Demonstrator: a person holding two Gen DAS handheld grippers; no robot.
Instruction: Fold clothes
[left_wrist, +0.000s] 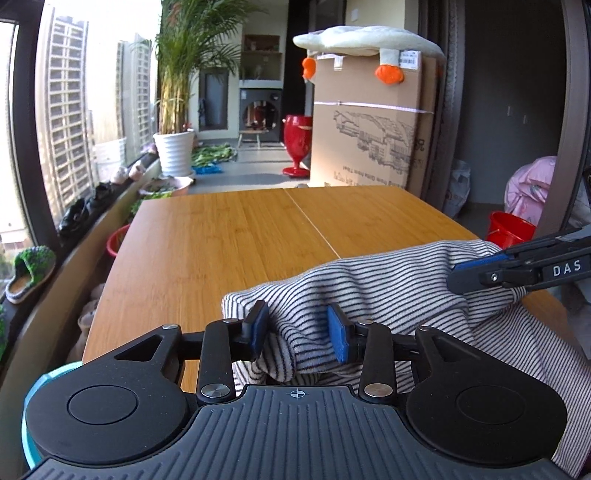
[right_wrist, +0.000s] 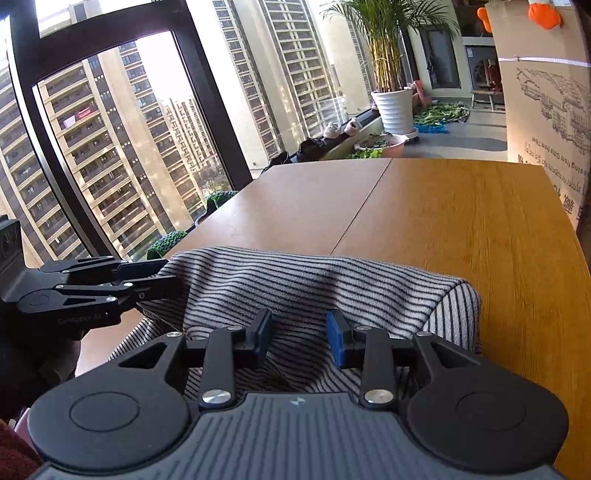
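Two grippers share one black-and-white striped knit garment (left_wrist: 369, 295) bunched at the wooden table's (left_wrist: 221, 240) near edge.
Left gripper (left_wrist: 298, 332), part-open, straddles its lower-centre fold; right gripper (right_wrist: 298, 338), likewise around cloth; long axis runs frame-wide.

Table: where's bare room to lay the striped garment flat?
Free: the whole far wooden table, from the striped garment to the edge by the cardboard box, both sides of the seam. Crowded: near edge, where both claws meet bunched cloth.

The left gripper (left_wrist: 299, 334) points forward and slightly down near the front edge of the table (left_wrist: 229, 236), its jaws partly apart with striped cloth (left_wrist: 388, 295) between them. The right gripper (right_wrist: 299, 338) stands beside it, tilted the same, jaws also partly apart over the cloth.
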